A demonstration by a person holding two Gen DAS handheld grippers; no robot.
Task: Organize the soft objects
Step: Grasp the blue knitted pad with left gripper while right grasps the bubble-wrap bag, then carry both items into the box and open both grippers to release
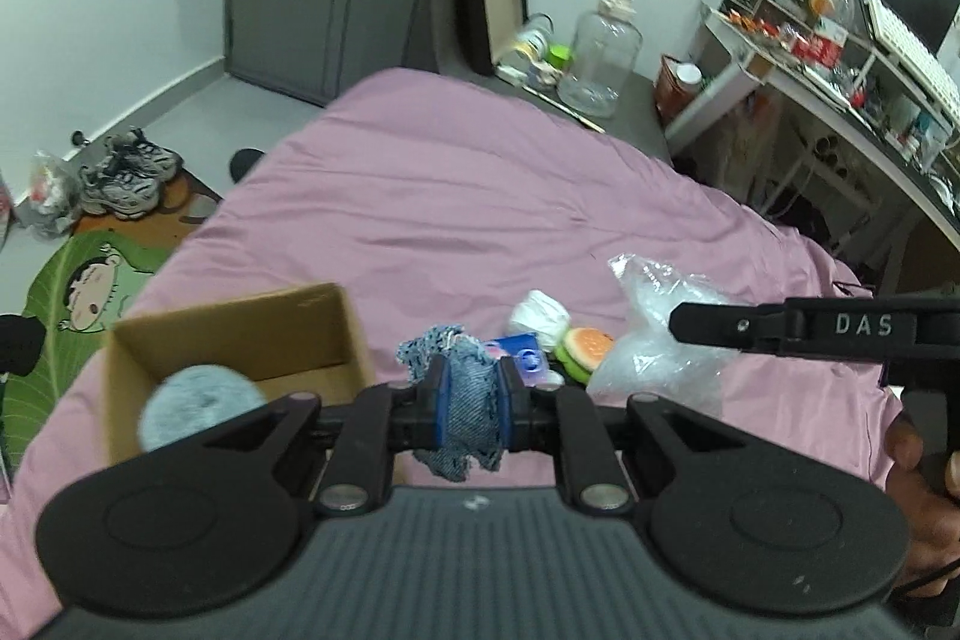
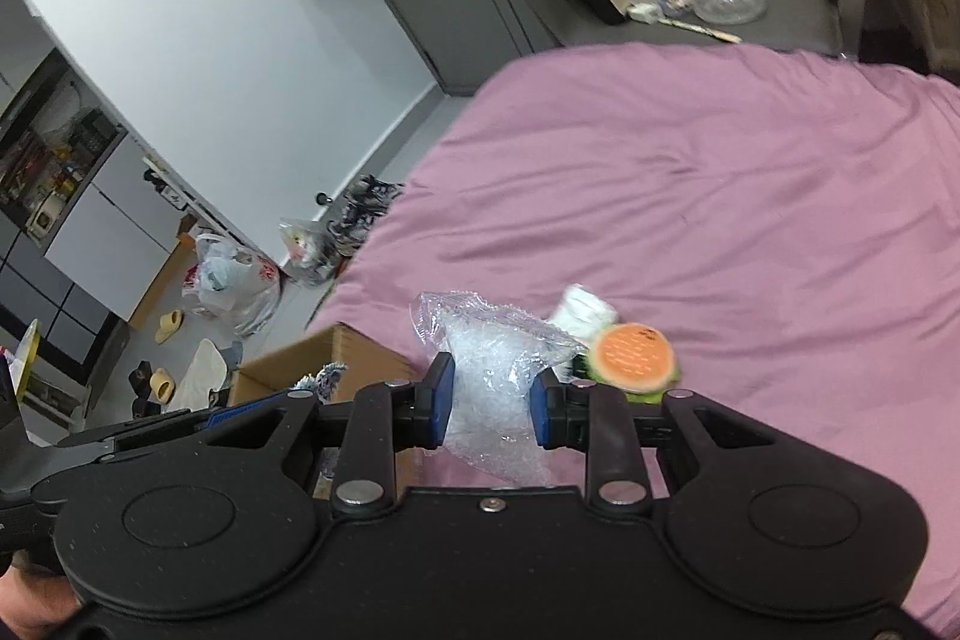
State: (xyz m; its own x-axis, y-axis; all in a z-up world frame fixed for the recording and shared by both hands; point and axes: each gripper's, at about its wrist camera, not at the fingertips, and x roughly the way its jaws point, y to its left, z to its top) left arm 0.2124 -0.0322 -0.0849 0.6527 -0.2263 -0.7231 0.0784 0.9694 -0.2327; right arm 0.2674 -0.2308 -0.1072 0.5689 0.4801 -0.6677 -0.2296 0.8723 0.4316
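Note:
My left gripper (image 1: pixel 471 403) is shut on a blue denim cloth (image 1: pixel 465 400), held just right of an open cardboard box (image 1: pixel 240 334) on the pink bed. A grey fuzzy ball (image 1: pixel 201 403) lies in the box. My right gripper (image 2: pixel 492 403) has its jaws around a clear bubble-wrap bag (image 2: pixel 498 370); the pads stand apart, and whether they press it is unclear. A burger toy (image 2: pixel 630 358), also in the left wrist view (image 1: pixel 585 349), a white soft bundle (image 1: pixel 540 316) and a blue packet (image 1: pixel 522 355) lie beside the bag.
The pink bedspread (image 1: pixel 480 196) stretches far ahead. A clear jar (image 1: pixel 600 58) and clutter stand beyond the bed's far edge. A cluttered desk (image 1: pixel 840 70) is at right. Shoes (image 1: pixel 129 175) and a cartoon mat (image 1: pixel 78 292) lie on the floor at left.

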